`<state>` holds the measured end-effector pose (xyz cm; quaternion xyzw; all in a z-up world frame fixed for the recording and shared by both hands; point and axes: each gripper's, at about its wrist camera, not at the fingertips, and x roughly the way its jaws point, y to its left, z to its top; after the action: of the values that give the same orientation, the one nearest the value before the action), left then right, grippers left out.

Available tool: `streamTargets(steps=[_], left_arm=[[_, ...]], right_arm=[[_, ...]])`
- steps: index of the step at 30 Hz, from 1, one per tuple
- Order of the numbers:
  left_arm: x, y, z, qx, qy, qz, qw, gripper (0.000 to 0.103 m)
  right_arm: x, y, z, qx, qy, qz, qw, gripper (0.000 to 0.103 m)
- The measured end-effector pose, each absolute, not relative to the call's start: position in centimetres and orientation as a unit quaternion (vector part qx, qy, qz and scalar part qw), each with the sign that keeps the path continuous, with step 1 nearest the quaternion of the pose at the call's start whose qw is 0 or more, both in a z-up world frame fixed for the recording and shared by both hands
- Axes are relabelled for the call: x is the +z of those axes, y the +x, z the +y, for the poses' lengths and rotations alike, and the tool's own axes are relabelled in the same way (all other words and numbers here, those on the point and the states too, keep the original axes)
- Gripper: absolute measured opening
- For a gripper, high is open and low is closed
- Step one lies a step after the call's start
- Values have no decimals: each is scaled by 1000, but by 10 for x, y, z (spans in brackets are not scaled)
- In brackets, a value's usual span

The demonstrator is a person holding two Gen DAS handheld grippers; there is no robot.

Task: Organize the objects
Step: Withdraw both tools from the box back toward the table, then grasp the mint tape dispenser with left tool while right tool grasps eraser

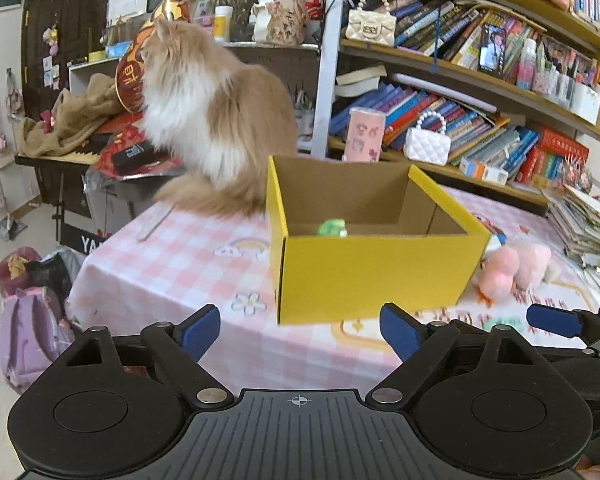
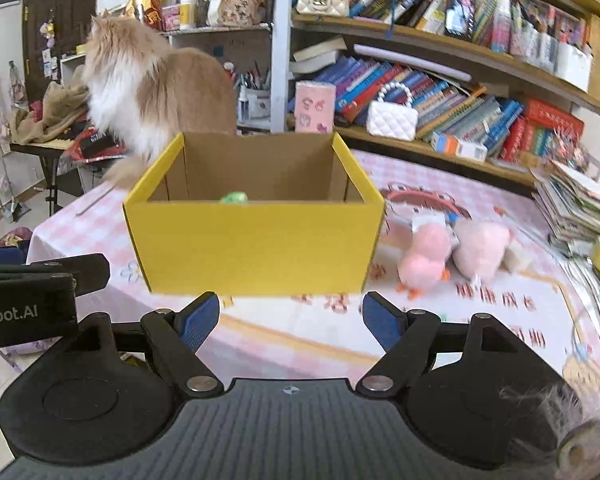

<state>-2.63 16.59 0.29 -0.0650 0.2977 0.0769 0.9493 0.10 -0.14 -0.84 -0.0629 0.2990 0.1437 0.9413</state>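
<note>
A yellow cardboard box (image 1: 364, 272) (image 2: 256, 248) stands open on the pink checked tablecloth (image 1: 180, 272) (image 2: 480, 320). A green toy (image 1: 332, 227) (image 2: 233, 197) lies inside it. Two pink plush toys (image 1: 500, 274) (image 2: 426, 258) lie on the cloth right of the box; the paler one (image 2: 482, 250) is beside the first. My left gripper (image 1: 300, 330) is open and empty, in front of the box. My right gripper (image 2: 290, 318) is open and empty, just before the box's front wall; its blue pad shows in the left wrist view (image 1: 552, 320).
A fluffy orange and white cat (image 1: 212, 120) (image 2: 140, 88) sits on the table behind the box's left side. Bookshelves (image 1: 480, 92) (image 2: 460, 80) with books and small white handbags stand behind. A stack of books (image 1: 584, 220) (image 2: 576, 208) lies at the table's right edge. Bags (image 1: 32, 320) lie on the floor at left.
</note>
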Motion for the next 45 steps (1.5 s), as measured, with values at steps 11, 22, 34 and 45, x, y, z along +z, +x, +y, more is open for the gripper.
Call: streamTargets(steps=[11,22,34,45], left_arm=[[-10,-40,146,26,-50,329,943,91],[-19,-27,108,-41,-42,350,935,92],[-20,-3,53,-108,-15,355,928,92],[-25,40,20,-105,-11,369,923,92]], right_arm=[[-24,-33,-32,84,-43,333,938,79],[-28,-39,-76,-8,-27,360,932,79],[-30,-34,-130,-77,1,363,929,80],[-35,7,-166,-81,7,374,924,80]])
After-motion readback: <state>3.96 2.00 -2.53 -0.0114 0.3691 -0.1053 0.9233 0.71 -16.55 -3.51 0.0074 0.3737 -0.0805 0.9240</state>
